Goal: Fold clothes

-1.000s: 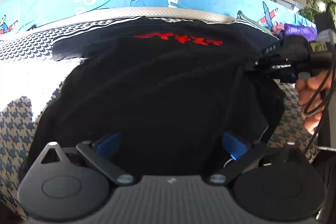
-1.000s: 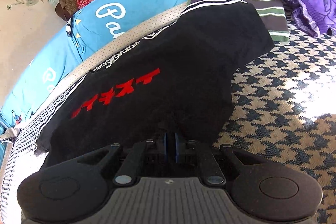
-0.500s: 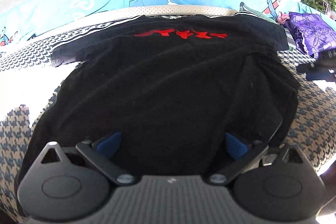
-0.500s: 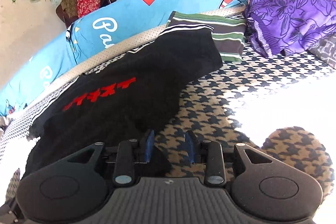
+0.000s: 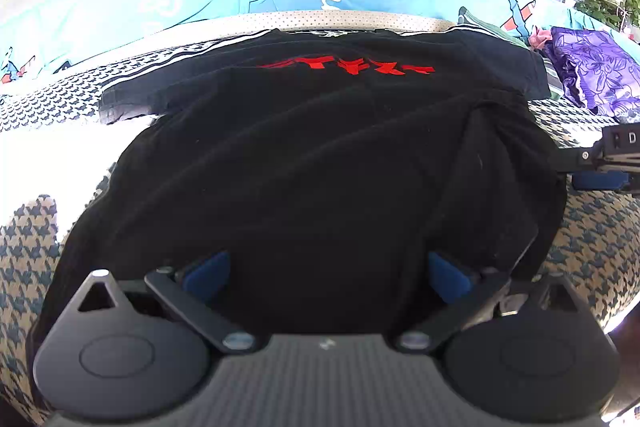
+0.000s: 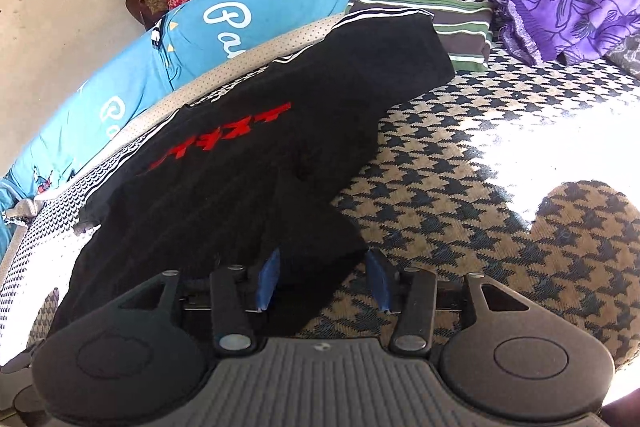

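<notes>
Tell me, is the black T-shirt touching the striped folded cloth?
Touching. In the right wrist view the black T-shirt's sleeve lies overlapping the green striped folded garment, no gap between them.

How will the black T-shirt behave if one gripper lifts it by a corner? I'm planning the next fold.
The black T-shirt will probably droop: it lies limp with soft creases. It likely drags on the woven houndstooth cover rather than sliding.
</notes>
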The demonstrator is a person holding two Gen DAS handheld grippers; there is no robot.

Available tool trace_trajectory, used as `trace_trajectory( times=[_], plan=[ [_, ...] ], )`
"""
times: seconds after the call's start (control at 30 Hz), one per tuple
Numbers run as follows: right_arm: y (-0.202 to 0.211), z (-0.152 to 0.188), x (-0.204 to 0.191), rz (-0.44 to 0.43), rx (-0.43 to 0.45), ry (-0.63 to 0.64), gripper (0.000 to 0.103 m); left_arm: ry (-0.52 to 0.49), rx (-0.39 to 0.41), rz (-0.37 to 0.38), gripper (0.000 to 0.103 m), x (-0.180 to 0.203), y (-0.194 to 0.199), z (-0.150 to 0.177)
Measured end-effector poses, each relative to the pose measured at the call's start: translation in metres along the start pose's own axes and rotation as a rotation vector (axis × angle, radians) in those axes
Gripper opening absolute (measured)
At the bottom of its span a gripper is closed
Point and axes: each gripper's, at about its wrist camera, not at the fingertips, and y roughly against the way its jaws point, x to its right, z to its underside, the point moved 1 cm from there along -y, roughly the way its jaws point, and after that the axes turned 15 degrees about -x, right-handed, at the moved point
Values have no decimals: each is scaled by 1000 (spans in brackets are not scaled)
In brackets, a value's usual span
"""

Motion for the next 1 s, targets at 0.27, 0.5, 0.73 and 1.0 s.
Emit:
trace_trajectory(
  times=[0.27,0.5,0.73,1.0],
  plan=[
    [-2,-3,-1,65,44,15,47,3,1,1,103,0,0,1],
    [-17,-10,-7,74,64,64,49,4,1,8,103,-2,0,1],
    [-19,-7,-15,93,60,133,12,3,2,11,103,-3,1,1],
    [20,8,-22,112,97,112,8,32,-6,36,103,-10,8,3]
  ],
)
